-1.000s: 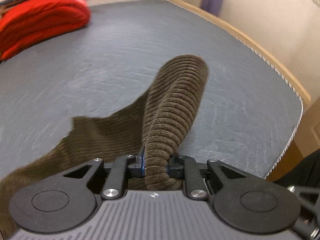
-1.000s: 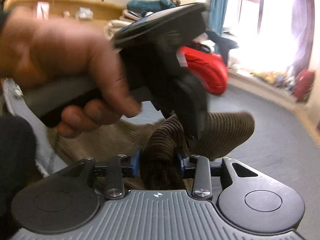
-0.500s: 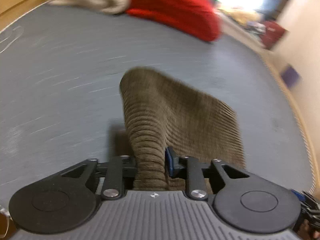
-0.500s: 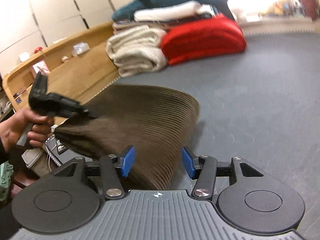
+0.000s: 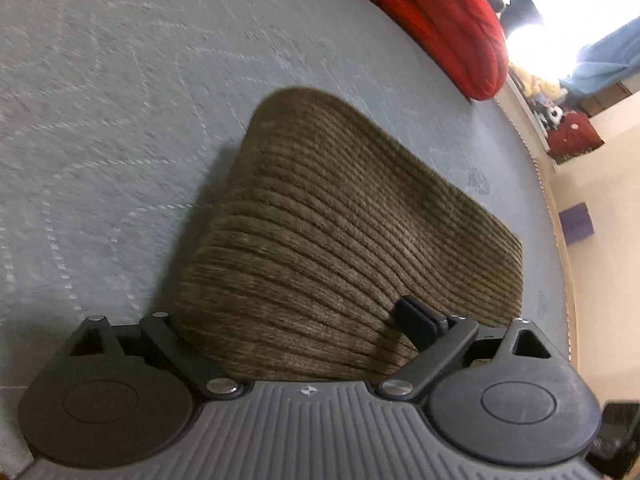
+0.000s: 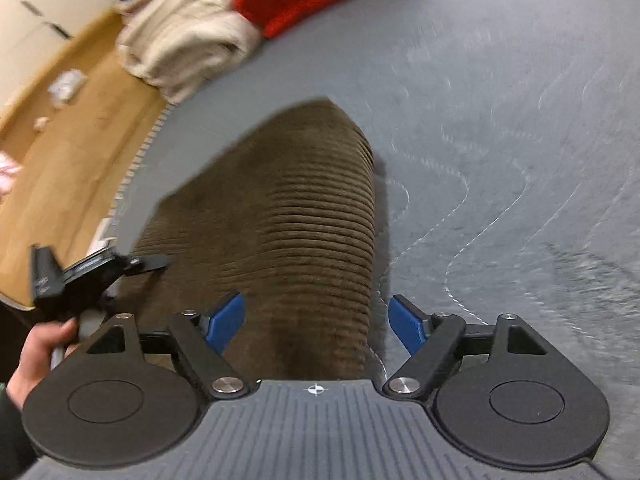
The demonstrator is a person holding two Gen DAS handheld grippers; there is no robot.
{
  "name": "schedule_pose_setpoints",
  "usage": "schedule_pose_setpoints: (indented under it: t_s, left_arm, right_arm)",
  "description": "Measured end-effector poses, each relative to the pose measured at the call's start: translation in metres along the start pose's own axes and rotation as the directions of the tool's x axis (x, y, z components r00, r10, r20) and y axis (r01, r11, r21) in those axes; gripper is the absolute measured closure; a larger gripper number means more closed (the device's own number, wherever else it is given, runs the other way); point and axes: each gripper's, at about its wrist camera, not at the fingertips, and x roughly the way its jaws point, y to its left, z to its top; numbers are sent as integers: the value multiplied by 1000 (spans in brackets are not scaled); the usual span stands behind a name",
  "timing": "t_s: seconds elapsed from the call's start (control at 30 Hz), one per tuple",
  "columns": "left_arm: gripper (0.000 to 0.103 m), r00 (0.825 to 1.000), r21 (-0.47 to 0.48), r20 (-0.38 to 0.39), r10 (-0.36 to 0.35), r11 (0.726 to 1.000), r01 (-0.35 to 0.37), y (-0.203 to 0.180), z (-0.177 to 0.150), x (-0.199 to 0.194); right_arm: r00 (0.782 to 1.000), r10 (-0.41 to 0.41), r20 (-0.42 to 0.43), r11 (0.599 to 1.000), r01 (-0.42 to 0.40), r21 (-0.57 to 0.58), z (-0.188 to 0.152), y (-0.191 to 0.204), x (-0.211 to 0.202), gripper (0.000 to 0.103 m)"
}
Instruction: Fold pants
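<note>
The brown corduroy pants point(image 5: 340, 232) lie folded on the grey mattress point(image 5: 100, 100). My left gripper point(image 5: 296, 328) is open, its fingers spread wide over the near edge of the fabric; only the right pad point(image 5: 416, 320) shows, the left one is hidden under the cloth. In the right wrist view the pants point(image 6: 296, 220) run away from me. My right gripper point(image 6: 316, 320) is open, its blue pads point(image 6: 226, 316) either side of the fold and not pinching it. The left gripper point(image 6: 80, 276) shows at the left edge, held by a hand.
A red folded blanket point(image 5: 440, 20) lies at the far side of the mattress, with a cream blanket point(image 6: 184, 44) beside it. The wooden bed frame point(image 6: 60, 152) borders the mattress on the left of the right wrist view. A wall and a bright window point(image 5: 540, 44) lie beyond.
Both grippers have opened and let go of the pants. The fabric, held up a second ago, now lies lower on the mattress. Both cameras have tilted down toward it.
</note>
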Motion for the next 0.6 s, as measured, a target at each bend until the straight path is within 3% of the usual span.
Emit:
schedule_pose_setpoints:
  t_s: [0.17, 0.23, 0.27, 0.33, 0.4, 0.47, 0.53, 0.6]
  left_arm:
    - [3, 1000, 10, -3, -20, 1000, 20, 3, -3, 17]
    - [4, 1000, 38, 0, -3, 999, 3, -3, -3, 21]
    - [5, 1000, 44, 9, 4, 999, -4, -6, -3, 22]
    - [27, 1000, 53, 27, -15, 998, 14, -13, -5, 23]
    - [35, 999, 67, 41, -9, 998, 7, -23, -9, 16]
    - [44, 999, 117, 51, 4, 993, -10, -43, -14, 12]
    - [54, 998, 110, 43, -52, 993, 47, -58, -19, 13]
    - [54, 994, 105, 30, -107, 989, 103, -79, -24, 20]
  right_arm:
    - [996, -33, -82, 999, 34, 13, 11, 9, 42, 21]
    - [995, -53, -87, 998, 55, 21, 12, 12, 49, 26]
    - [995, -53, -84, 998, 55, 29, 13, 13, 50, 34]
    - [996, -62, -67, 998, 64, 25, 13, 17, 49, 50]
    - [999, -30, -42, 999, 31, 23, 15, 17, 41, 66]
    - [1000, -1, 0, 1000, 1, 9, 21, 18, 27, 69]
    - [999, 22, 40, 1000, -21, -22, 31, 19, 5, 71]
    - [996, 19, 89, 999, -16, -38, 43, 12, -23, 72]
